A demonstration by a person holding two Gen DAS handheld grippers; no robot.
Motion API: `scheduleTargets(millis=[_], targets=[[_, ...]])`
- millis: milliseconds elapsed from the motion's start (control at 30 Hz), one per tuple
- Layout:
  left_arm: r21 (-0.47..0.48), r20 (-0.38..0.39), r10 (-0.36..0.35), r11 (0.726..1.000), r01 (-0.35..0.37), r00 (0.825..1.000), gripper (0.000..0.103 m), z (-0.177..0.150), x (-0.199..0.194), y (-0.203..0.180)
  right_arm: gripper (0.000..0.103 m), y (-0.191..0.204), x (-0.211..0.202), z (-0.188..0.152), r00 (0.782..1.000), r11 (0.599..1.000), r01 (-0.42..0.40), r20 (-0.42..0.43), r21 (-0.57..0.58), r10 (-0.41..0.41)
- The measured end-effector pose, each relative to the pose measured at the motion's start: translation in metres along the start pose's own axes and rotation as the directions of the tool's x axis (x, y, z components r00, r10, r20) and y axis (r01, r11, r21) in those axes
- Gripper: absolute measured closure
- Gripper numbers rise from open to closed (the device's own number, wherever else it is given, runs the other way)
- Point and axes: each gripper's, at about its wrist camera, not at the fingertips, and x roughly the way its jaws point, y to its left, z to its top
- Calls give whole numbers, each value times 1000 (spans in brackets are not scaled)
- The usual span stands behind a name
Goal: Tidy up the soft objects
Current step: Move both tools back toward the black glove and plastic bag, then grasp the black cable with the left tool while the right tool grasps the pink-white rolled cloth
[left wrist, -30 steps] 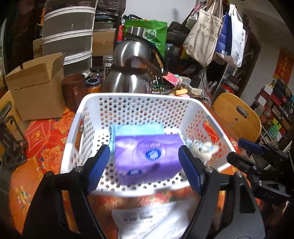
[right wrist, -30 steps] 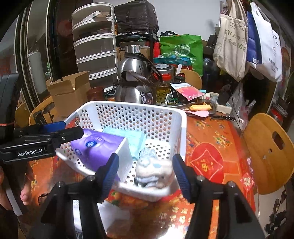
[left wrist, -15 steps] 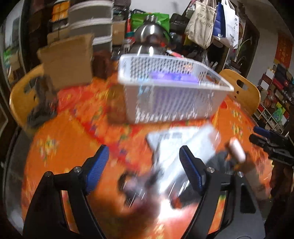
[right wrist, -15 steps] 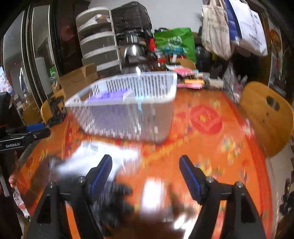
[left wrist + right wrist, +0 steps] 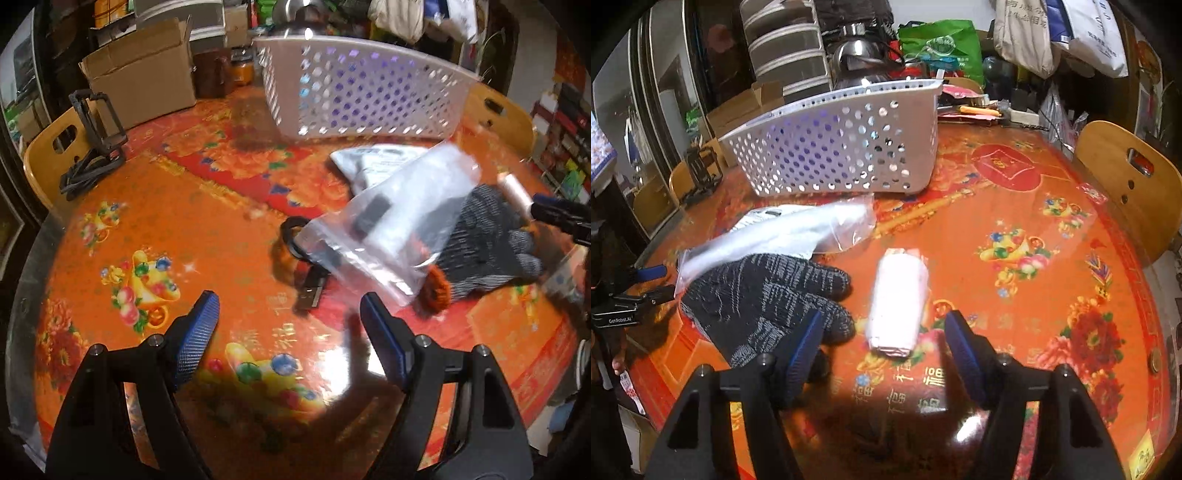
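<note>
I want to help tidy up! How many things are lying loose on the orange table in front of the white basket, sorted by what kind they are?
Knit glove: 1
Clear plastic bags: 2, one partly under the other
Pink wrapped pack: 1
Black cable: 1
Total: 5

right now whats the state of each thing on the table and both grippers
white basket: upright, purple pack showing through its holes
knit glove: lying flat, partly under the clear bag
clear bag: on the table, dark items inside
pink tissue pack: lying on the table, not held
left gripper: open, empty
right gripper: open, jaws just closing a little, nothing gripped
</note>
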Motion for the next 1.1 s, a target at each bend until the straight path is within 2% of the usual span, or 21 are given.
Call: scheduleTargets(millis=[167, 267, 433, 633, 700, 733, 767, 867, 900, 967, 1100], targets=[[-20, -9, -22, 1000, 22, 1000, 25, 0, 1, 9, 36, 0, 3, 0, 1000, 1000, -3, -4, 4, 3], [-8, -12, 2, 1000, -2, 1000, 25, 5, 2, 9, 36, 0, 4, 1, 1000, 1000, 0, -9, 3, 0], [14, -13, -8, 1000, 8, 1000, 25, 18, 13, 2, 36, 1, 9, 3, 1000, 1000, 8, -28, -4, -8], [11, -19, -28, 1000, 28, 999, 25, 30, 23, -4, 53, 1, 16, 5, 999, 1000, 14, -48, 3, -14], [5, -19, -28, 1000, 28, 999, 26, 32, 25, -6, 63, 1, 17, 6, 999, 1000, 20, -51, 8, -19], [4, -15, -27, 1000, 27, 1000, 30, 33, 25, -7, 65, 0, 17, 6, 998, 1000, 27, -50, 10, -26], [5, -10, -30, 1000, 30, 999, 43, 34, 25, -8, 71, 0, 17, 6, 998, 999, 34, -49, 11, -33], [-1, 5, -25, 1000, 25, 1000, 73, 35, 22, -10, 71, 0, 16, 5, 998, 999, 35, -43, 13, -34], [5, 9, -16, 1000, 16, 1000, 77, 35, 21, -11, 71, 0, 15, 5, 999, 999, 32, -41, 13, -32], [6, 15, -26, 1000, 26, 1000, 78, 34, 19, -12, 72, 0, 12, 5, 999, 999, 36, -29, 13, -35], [-10, 77, -39, 999, 40, 996, 78, 31, 7, -8, 72, 2, 8, 4, 999, 999, 36, -8, 11, -36]])
